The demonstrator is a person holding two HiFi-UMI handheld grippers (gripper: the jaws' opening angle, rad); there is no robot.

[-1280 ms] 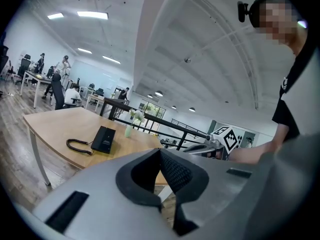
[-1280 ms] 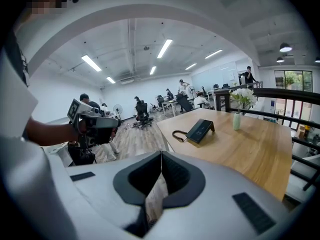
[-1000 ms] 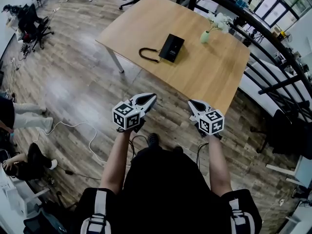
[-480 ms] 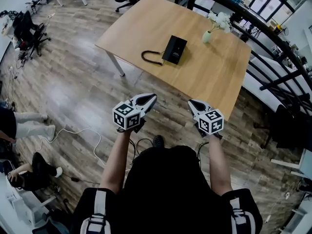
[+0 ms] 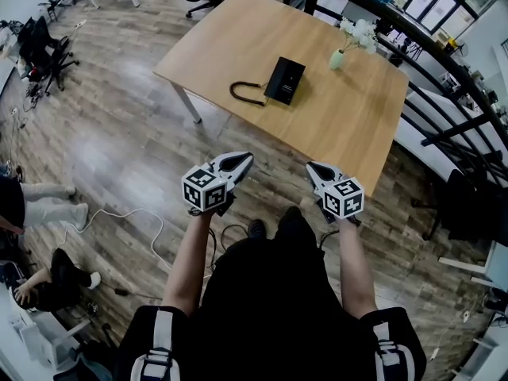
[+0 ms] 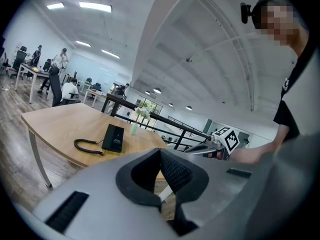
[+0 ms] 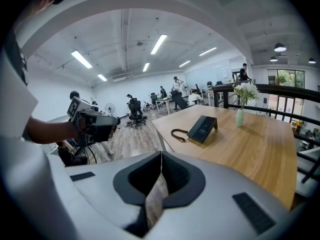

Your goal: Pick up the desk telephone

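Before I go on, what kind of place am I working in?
Probably an open-plan office: a wooden table with a desk telephone, rolling office chairs, and long ceiling strip lights.

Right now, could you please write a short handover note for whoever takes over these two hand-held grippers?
Left hand-held gripper: shut, empty, over the floor, short of the light wooden table.
Right hand-held gripper: the same.
Black desk telephone: flat on that table, black coiled cord beside it, pale green vase of white flowers beyond.
Done: nothing; telephone untouched.
Left: step closer, open a hand-held gripper, grasp, lift.
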